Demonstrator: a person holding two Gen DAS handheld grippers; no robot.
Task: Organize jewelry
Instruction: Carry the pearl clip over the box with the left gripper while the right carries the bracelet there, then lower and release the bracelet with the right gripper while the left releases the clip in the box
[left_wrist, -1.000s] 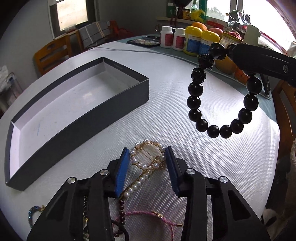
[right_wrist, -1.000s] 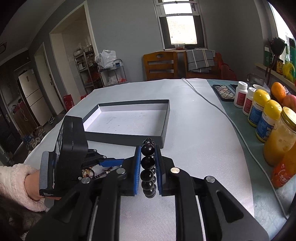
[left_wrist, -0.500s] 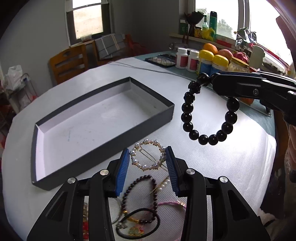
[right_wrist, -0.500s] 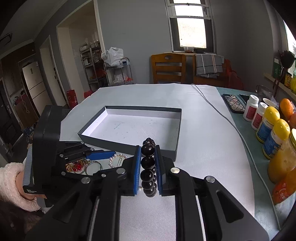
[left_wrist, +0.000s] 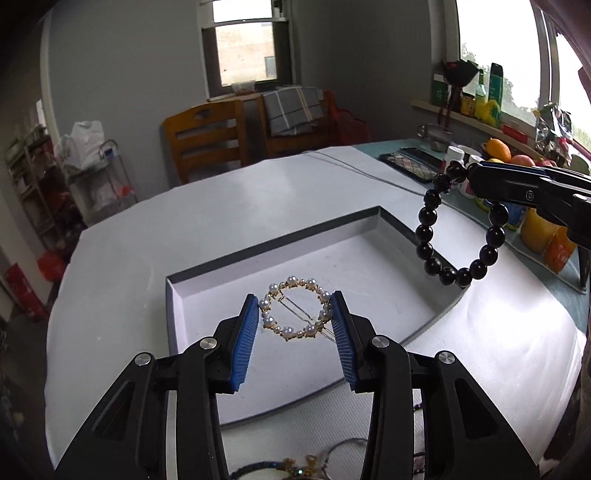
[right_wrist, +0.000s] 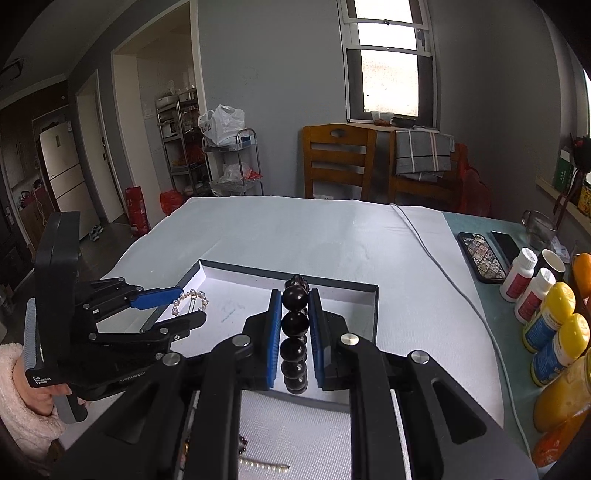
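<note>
While both grippers hang over the shallow grey cardboard box with a white floor (left_wrist: 207, 299), the left gripper (left_wrist: 294, 320) clamps a round gold hair clip ringed with pearls (left_wrist: 295, 312) between its blue pads. At two o'clock in the left wrist view, the right gripper (right_wrist: 293, 325) pinches a bracelet of glossy black beads (left_wrist: 458, 236), its loop dangling over the box's right rim.

Soft daylight enters through the windows (left_wrist: 245, 55), which are blown out white. Fisheye bending curves the walls, and dark vignetting fills the corners; focus is fairly sharp
</note>
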